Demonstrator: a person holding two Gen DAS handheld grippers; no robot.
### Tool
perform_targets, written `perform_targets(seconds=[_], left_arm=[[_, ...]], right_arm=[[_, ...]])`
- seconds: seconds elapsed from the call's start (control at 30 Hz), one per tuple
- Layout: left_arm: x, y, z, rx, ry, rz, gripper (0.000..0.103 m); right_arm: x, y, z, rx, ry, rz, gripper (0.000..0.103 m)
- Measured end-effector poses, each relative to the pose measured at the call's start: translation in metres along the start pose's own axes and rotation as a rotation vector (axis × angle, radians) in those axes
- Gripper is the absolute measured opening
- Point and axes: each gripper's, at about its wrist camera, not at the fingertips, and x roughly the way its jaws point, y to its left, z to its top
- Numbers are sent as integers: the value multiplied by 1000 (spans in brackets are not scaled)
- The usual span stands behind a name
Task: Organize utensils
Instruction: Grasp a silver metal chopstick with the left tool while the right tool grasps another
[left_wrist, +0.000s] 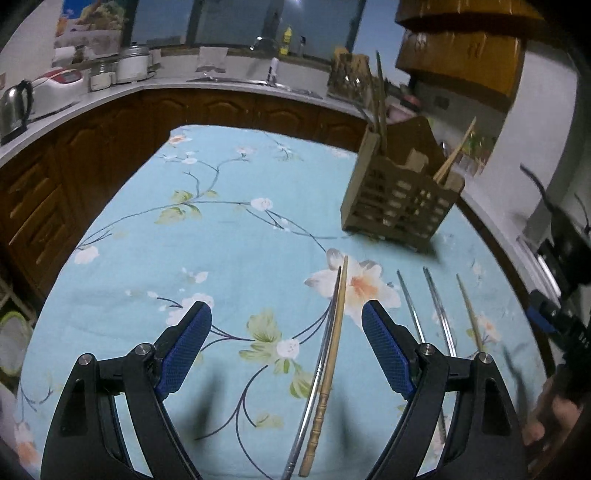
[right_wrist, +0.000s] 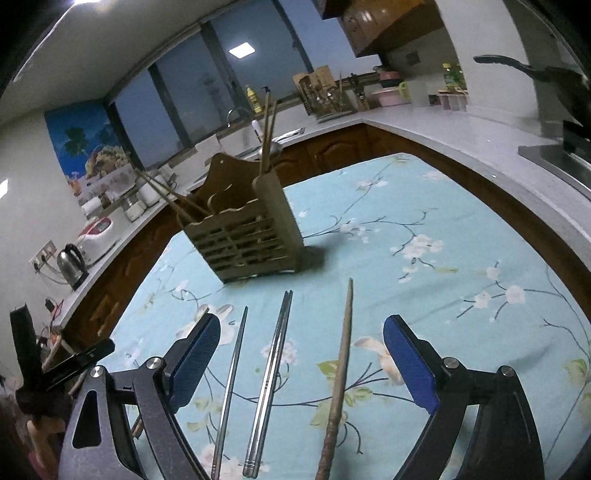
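Observation:
A wooden utensil holder (left_wrist: 400, 197) stands on the floral tablecloth, with chopsticks sticking up from it; it also shows in the right wrist view (right_wrist: 247, 236). My left gripper (left_wrist: 286, 317) is open above a wooden chopstick (left_wrist: 327, 384) and a metal chopstick (left_wrist: 314, 384) lying side by side. My right gripper (right_wrist: 301, 332) is open above a single metal chopstick (right_wrist: 232, 376), a metal pair (right_wrist: 271, 376) and a dark wooden chopstick (right_wrist: 340, 369). These three also lie right of my left gripper (left_wrist: 439, 310).
The table has a light blue floral cloth (left_wrist: 229, 236). A kitchen counter (left_wrist: 110, 96) curves around it with a kettle (left_wrist: 14, 107), rice cooker (left_wrist: 133, 64) and sink. The other gripper shows at the right edge (left_wrist: 561, 295).

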Motion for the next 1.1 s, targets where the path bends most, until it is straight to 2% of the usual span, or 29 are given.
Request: perform_targets(seconds=[0.1, 0.13, 0.2, 0.27, 0.4, 0.47, 0.57, 0.67, 0.83, 1.0, 1.07, 1.1], left_arm=[[8, -7, 2, 41, 24, 0, 83], [11, -10, 2, 55, 29, 4, 81], [18, -15, 4, 87, 50, 10, 70], [29, -19, 5, 110, 80, 5, 66], [52, -24, 6, 157, 143, 19, 52], [63, -27, 6, 175, 173, 17, 50], [73, -30, 4, 202, 204, 2, 48], [81, -32, 3, 233, 227, 13, 41], [89, -35, 3, 247, 244, -2, 40], [93, -44, 5, 294, 244, 10, 40], [96, -44, 7, 294, 240, 8, 38], [99, -44, 9, 293, 237, 11, 35]], right_arm=[[5, 2, 0, -13, 14, -6, 90], [6, 2, 0, -15, 20, -9, 86], [12, -1, -1, -10, 43, -15, 77], [16, -3, -2, -1, 63, -21, 67], [22, -8, -3, 7, 83, -27, 64], [25, -9, -4, 7, 95, -27, 58], [33, -12, -4, 14, 121, -27, 55], [39, -14, -4, 16, 135, -34, 51], [50, -11, -4, 14, 163, -22, 43], [63, 12, -5, -32, 193, 26, 39], [72, 21, -6, -45, 218, 48, 26], [77, 27, -7, -54, 230, 57, 24]])
